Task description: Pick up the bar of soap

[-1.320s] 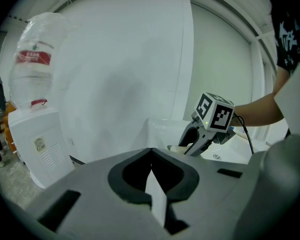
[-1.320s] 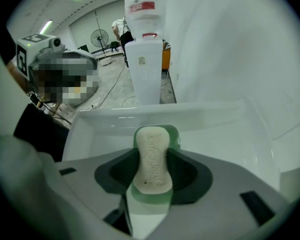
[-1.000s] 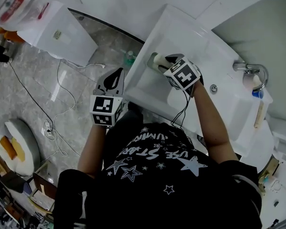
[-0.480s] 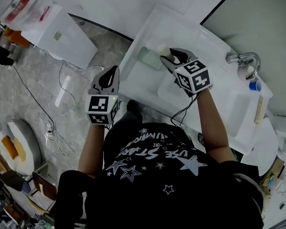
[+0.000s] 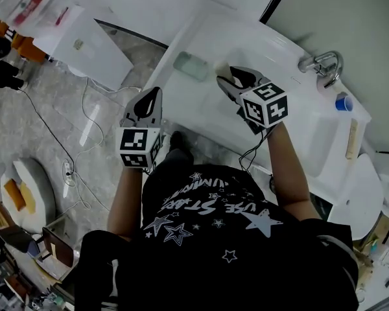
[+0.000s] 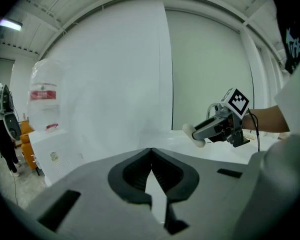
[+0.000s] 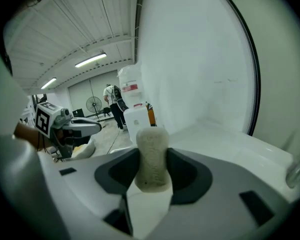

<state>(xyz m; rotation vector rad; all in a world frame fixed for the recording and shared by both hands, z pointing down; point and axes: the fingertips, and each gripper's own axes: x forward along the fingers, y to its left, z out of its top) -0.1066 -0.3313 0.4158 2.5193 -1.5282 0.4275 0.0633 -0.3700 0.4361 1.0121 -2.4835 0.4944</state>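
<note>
Right tool (image 5: 230,76) pinches bar of soap (image 7: 151,159) across its narrow sides, clear above white sink (image 5: 201,109). Left tool (image 5: 150,101) pressed together, empty, left of sink. Best: steady pinch, slow lift; soap likely slippery.

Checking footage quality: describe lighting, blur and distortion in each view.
Head view: even light, white sink nearly washed out. Left gripper view: fisheye bending, dark corners, closed left tongs soft. Right gripper view: same bending, bar of soap in the right tongs slightly blurred.
</note>
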